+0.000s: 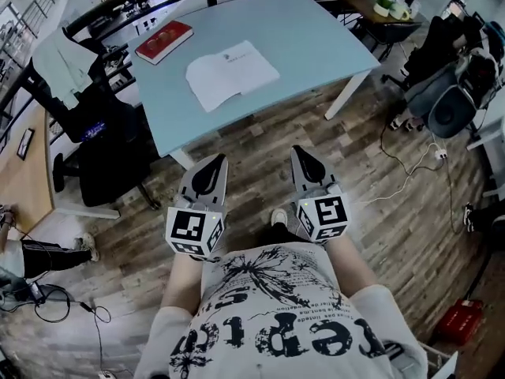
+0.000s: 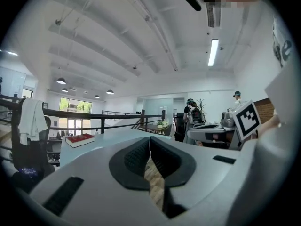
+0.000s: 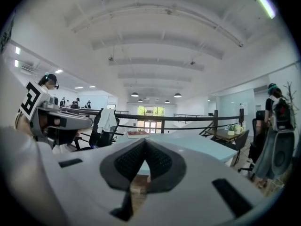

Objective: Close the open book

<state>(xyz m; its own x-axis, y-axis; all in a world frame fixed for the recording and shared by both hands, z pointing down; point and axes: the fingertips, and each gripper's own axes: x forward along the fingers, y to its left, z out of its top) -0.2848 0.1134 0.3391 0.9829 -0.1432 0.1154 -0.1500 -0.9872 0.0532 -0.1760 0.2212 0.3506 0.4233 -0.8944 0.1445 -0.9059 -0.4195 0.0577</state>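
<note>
Two grippers up front, both held low over the wooden floor [image 1: 394, 212] and short of the near edge of the pale blue table [image 1: 316, 38]. The left gripper [image 1: 219, 159] has its jaws pressed together with nothing between them; its own view [image 2: 150, 138] shows the dark ribbed pads meeting along a thin seam. The right gripper [image 1: 298, 150] matches it, jaws closed tip to tip and empty, and its own view [image 3: 144, 141] shows the same. The two sit side by side, a gap between them, both pointing toward the table.

On the table, the open book [image 1: 231, 73] lies flat near the middle, white pages spread and facing up, well apart from both grippers and untouched. Beyond it, toward the far left corner, a closed red book [image 1: 164, 40] lies flat; it also shows in the left gripper view [image 2: 80, 139] and the right gripper view [image 3: 138, 134].

Left of the table stands a black office chair [image 1: 106, 152] with a white garment [image 1: 61, 60] draped over its back
</note>
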